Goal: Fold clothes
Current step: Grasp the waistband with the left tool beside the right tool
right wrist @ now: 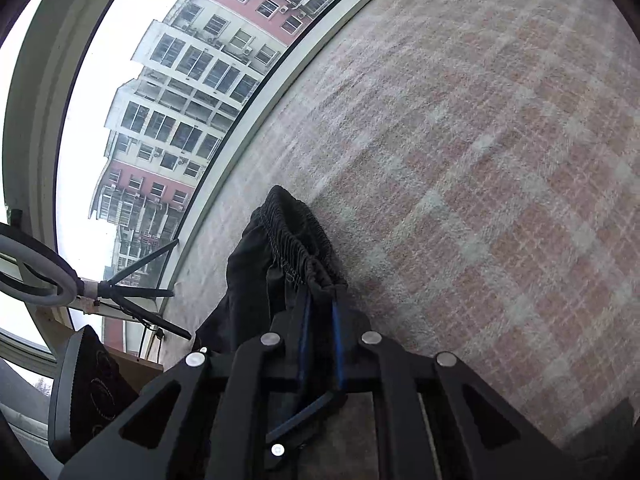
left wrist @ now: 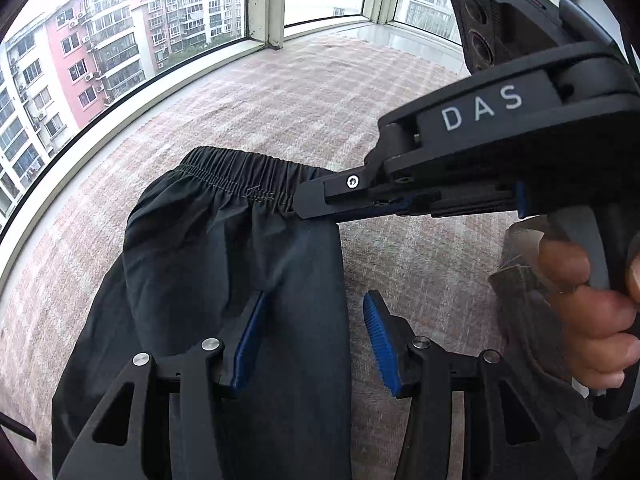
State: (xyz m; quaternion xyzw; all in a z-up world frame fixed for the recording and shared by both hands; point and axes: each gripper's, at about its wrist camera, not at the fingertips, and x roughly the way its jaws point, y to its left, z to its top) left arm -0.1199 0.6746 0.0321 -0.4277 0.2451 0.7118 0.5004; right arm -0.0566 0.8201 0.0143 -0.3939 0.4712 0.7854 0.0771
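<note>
Mid-fold: dark trousers (left wrist: 224, 264) lay on the checked blanket (left wrist: 280, 92), right gripper (left wrist: 304, 208) clamped on the waistband's (left wrist: 236, 172) right end. Left gripper (left wrist: 310, 340) hovered agape, astride the near-right edge. Next, probably: pinch, fold across.

Soft overcast daylight from the windows (left wrist: 120, 40), blown-out sky, faint shadows, strong fisheye bending, dark corners

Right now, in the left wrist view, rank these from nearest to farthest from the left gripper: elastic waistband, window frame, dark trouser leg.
From the left gripper:
1. Dark trouser leg, between its open fingers.
2. Elastic waistband, ahead, pinched by the right gripper.
3. Window frame, far beyond the blanket.
</note>
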